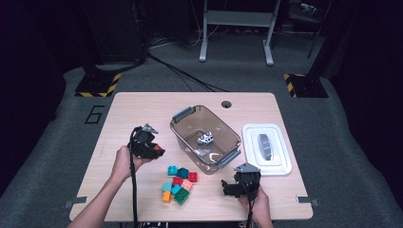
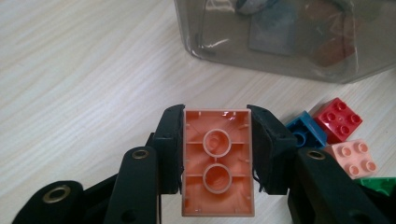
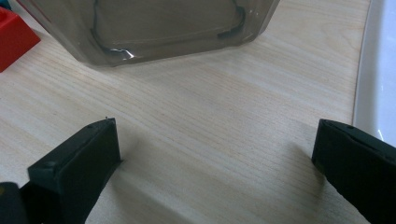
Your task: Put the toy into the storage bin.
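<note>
My left gripper (image 1: 159, 151) (image 2: 216, 126) is shut on an orange brick (image 2: 217, 161) (image 1: 158, 148), held with its hollow underside toward the camera, above the table left of the clear plastic bin (image 1: 205, 135) (image 2: 280, 42). A pile of several coloured bricks (image 1: 178, 184) lies on the table in front of the bin; a blue brick (image 2: 306, 133), a red brick (image 2: 337, 118) and a pink brick (image 2: 356, 157) lie beyond the jaws. My right gripper (image 1: 227, 186) (image 3: 215, 154) stands open over bare table near the front right, with nothing between its fingers.
The bin holds a small grey-and-white object (image 1: 206, 138). Its white lid (image 1: 267, 148) (image 3: 378, 70) lies flat right of the bin. A red brick (image 3: 14, 35) shows at the left edge of the right gripper view. The wooden table (image 1: 142, 109) has a round cable hole (image 1: 226, 104) at the back.
</note>
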`<state>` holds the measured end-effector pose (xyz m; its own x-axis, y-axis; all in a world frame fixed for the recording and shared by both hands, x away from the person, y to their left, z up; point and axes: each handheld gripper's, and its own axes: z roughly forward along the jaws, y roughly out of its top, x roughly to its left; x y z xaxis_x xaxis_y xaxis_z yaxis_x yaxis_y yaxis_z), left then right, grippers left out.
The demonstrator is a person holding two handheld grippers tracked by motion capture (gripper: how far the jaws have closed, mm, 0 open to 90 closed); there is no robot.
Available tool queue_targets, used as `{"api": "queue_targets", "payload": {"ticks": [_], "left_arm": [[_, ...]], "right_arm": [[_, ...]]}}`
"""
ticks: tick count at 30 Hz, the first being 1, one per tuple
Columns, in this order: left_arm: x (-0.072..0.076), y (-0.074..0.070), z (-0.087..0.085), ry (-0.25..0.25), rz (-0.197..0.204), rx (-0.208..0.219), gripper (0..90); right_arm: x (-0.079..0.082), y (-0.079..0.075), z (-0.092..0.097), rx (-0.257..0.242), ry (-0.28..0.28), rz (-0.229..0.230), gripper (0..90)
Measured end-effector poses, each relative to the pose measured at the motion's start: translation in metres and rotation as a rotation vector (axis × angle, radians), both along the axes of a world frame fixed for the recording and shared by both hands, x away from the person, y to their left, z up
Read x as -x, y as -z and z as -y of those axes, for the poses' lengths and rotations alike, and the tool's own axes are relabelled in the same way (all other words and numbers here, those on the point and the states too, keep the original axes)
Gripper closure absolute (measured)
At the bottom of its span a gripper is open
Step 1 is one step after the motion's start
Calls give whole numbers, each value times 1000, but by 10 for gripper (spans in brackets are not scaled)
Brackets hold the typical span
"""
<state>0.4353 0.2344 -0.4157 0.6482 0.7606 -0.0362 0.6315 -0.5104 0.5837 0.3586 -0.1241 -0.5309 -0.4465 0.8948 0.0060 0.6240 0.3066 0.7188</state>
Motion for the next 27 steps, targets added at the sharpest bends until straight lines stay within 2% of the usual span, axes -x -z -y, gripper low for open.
{"api": "queue_targets", "payload": {"ticks": [5,6,12,17,22,27], "left_arm": [[-4,-11,2,8,10,2,592],[-5,-14,4,8,13,9,592],[-9,-31,12,36,32,-7,592],[-12,-40,15,35,46,-1,592],[-18,-55,19,40,70,-17,592],[-23,-63,23,37,81,-23,592]], "right_arm": [[0,0,0,0,0,-1,0],[0,0,-1,-1,15,-5,0],[0,0,-1,-1,15,-2,0],[0,0,-1,-3,19,-6,0],[-1,0,-1,0,22,1,0],[-1,0,-1,2,23,1,0]]}}
